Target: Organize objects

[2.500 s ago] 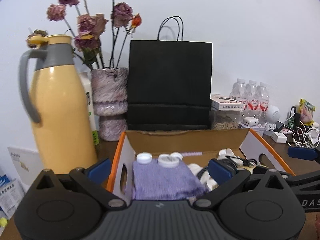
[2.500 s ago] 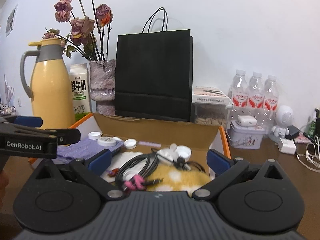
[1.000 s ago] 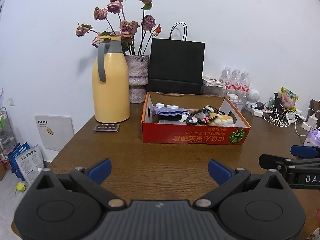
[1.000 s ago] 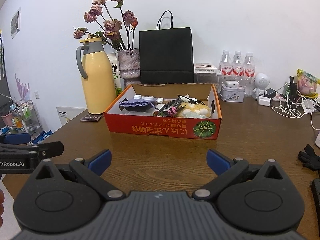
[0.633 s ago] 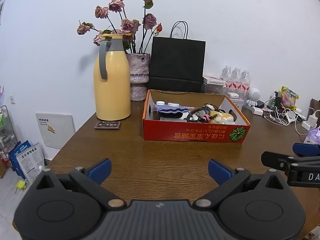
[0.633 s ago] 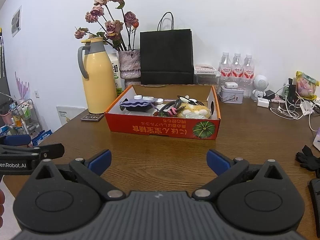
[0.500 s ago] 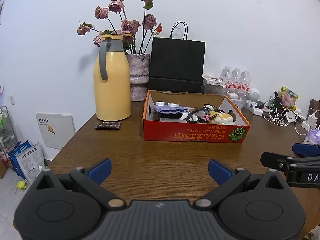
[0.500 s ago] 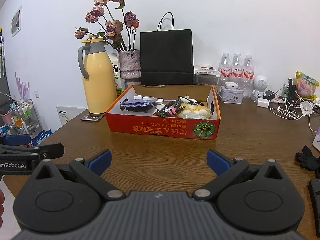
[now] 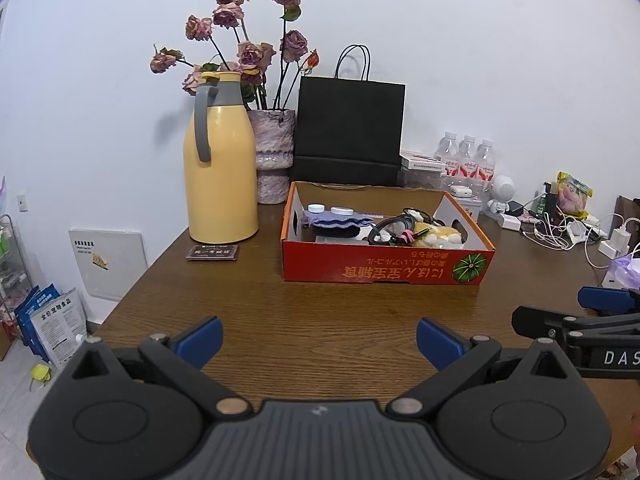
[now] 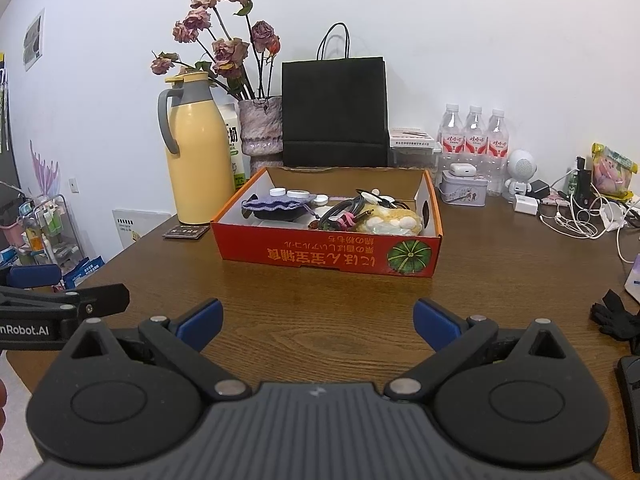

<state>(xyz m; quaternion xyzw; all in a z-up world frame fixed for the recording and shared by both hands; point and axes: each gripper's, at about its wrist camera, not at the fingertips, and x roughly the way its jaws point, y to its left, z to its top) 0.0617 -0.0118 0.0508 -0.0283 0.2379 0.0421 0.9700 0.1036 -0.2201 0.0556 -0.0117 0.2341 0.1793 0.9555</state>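
you've pulled both back from the box | left hand-held gripper wide, empty | right hand-held gripper same | bare tabletop underneath

A yellow jug with a grey handle is standing on the wooden table, and a vase of dried roses is sitting just beside it. A black paper bag is leaning near the wall behind them. Three water bottles are lining up further right, with a small tin and a little white robot figure near them. White cables are trailing across the far right. A dark card is lying flat in front of the jug.
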